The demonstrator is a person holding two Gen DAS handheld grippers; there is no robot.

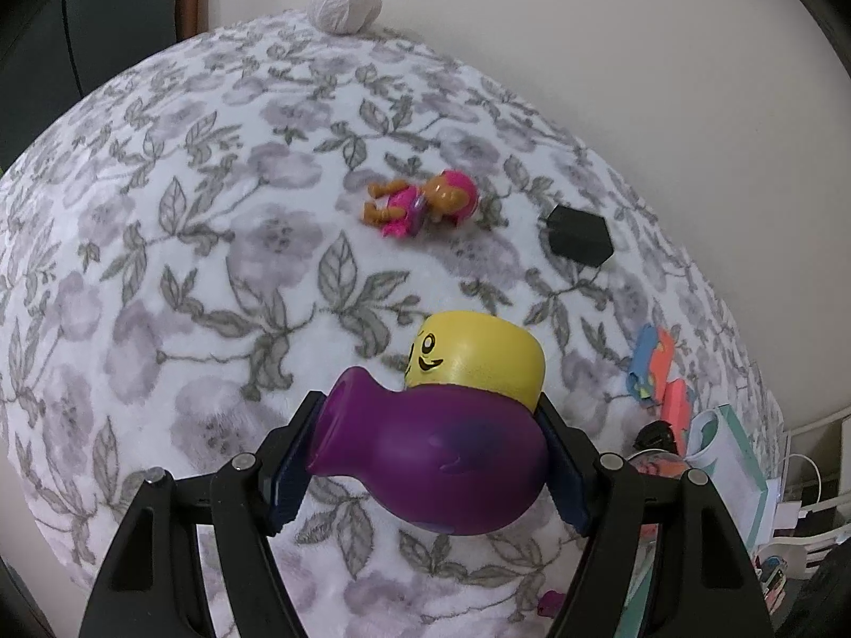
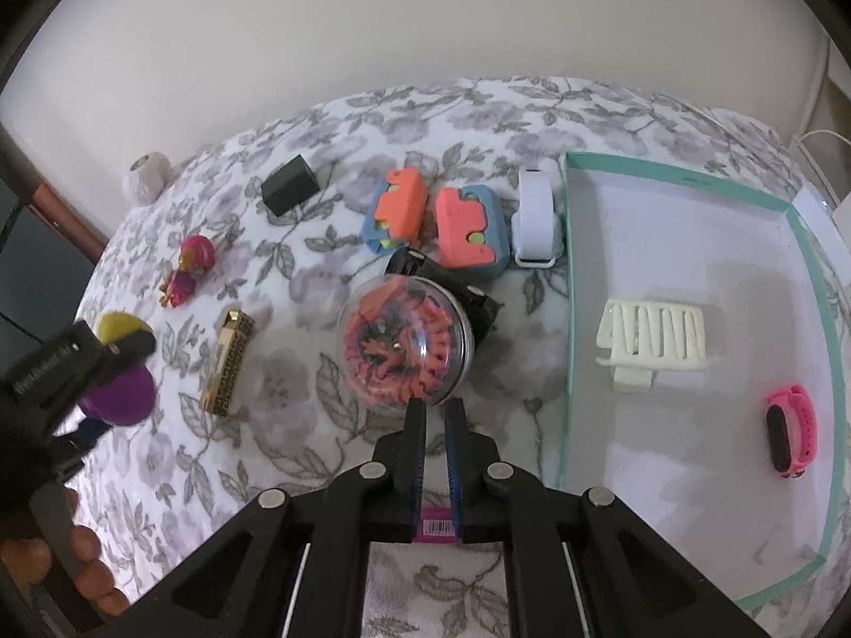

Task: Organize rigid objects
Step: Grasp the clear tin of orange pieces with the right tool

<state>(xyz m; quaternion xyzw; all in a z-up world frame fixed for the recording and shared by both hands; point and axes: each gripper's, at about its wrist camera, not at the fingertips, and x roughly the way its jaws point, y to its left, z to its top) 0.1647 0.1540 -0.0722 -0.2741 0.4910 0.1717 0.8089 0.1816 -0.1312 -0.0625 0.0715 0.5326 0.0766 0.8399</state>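
Note:
My left gripper (image 1: 431, 457) is shut on a purple vase-shaped toy (image 1: 436, 457) with a yellow smiley head (image 1: 478, 361), held above the floral blanket (image 1: 213, 266). It also shows in the right wrist view (image 2: 119, 388) at the far left. My right gripper (image 2: 435, 414) is nearly shut, just in front of a clear dome of orange and black bands (image 2: 407, 340); a small pink barcoded item (image 2: 440, 526) sits between the finger bases. The teal-rimmed white box (image 2: 572, 319) at the right holds a cream clip (image 2: 654, 345) and a pink band (image 2: 790, 430).
On the blanket lie a pink doll (image 1: 420, 204) (image 2: 186, 268), a black block (image 1: 580, 234) (image 2: 290, 191), a gold bar (image 2: 228, 361), two orange-blue puzzle blocks (image 2: 399, 210), a white strap (image 2: 537, 218) and a black item (image 2: 473, 308). A yarn ball (image 1: 344, 5) sits by the wall.

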